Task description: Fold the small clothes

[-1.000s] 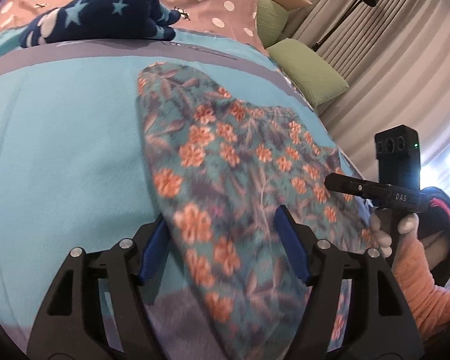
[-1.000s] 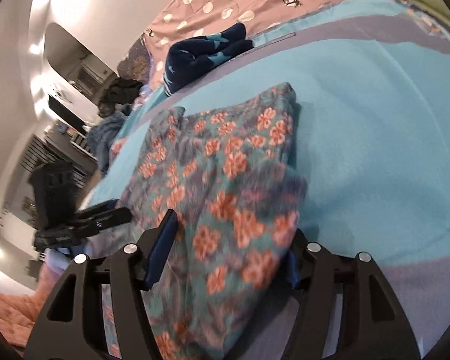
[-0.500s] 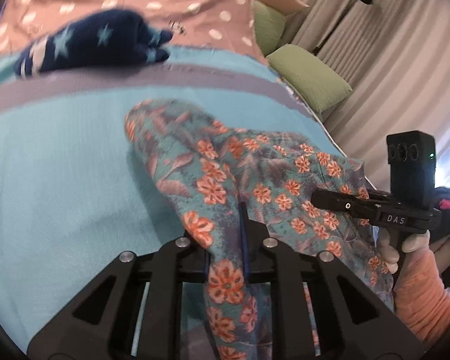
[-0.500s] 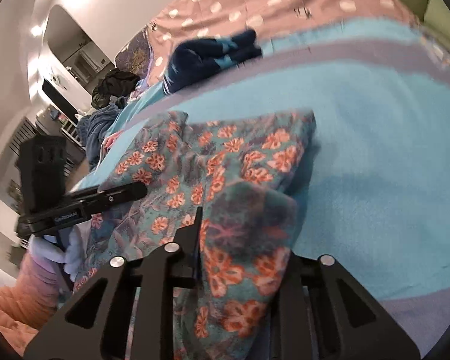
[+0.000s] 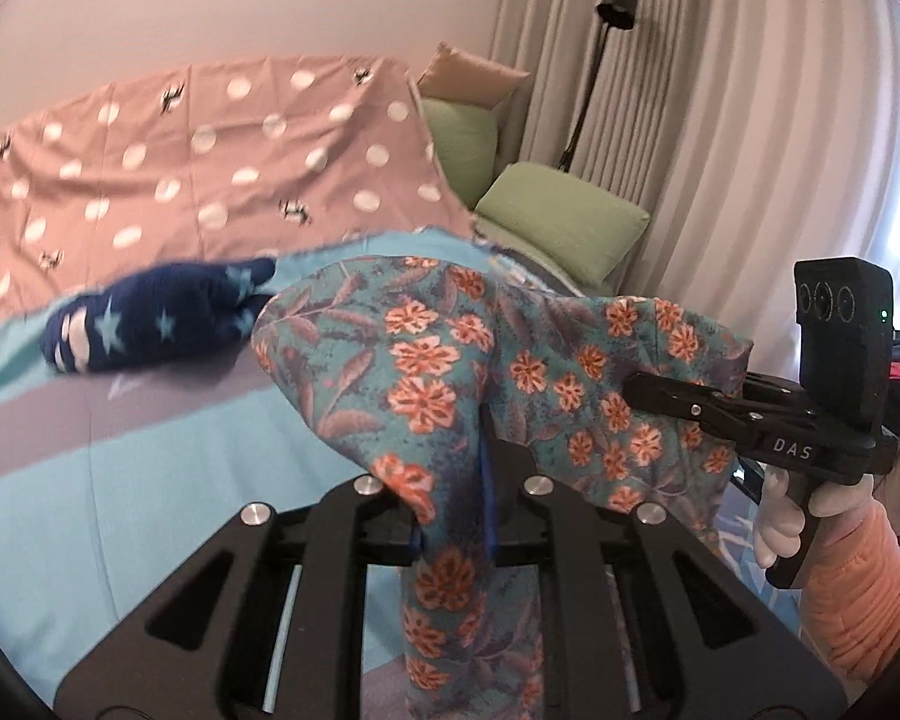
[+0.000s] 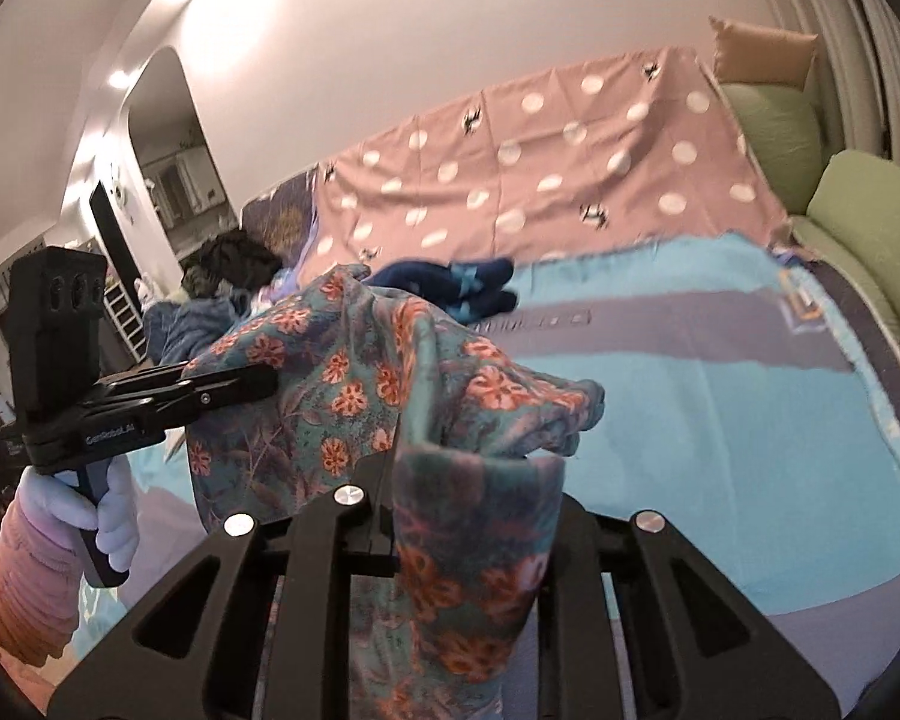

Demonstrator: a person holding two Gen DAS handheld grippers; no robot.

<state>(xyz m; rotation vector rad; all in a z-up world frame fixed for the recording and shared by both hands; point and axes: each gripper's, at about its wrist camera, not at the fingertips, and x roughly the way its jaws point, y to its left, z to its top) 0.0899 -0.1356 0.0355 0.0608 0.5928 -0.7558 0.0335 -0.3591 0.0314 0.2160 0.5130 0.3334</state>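
A teal garment with orange flowers [image 5: 450,372] hangs between my two grippers, lifted off the turquoise blanket [image 5: 168,480]. My left gripper [image 5: 480,480] is shut on one edge of it; cloth drapes down over the jaws. My right gripper [image 6: 393,480] is shut on the other edge of the garment [image 6: 342,384]. Each gripper shows in the other's view: the right one [image 5: 636,387] at the right, the left one [image 6: 270,381] at the left, both pinching the cloth.
A folded navy star-print garment [image 5: 156,315] lies on the blanket further back. A pink polka-dot sheet [image 5: 210,168] covers the back. Green cushions [image 5: 564,222] and a floor lamp [image 5: 606,60] stand by curtains at the right. A dark clothes pile [image 6: 228,276] lies far left.
Both grippers closed on the floral garment's edges and lifted it off the blanket. The views tilted up toward the wall.
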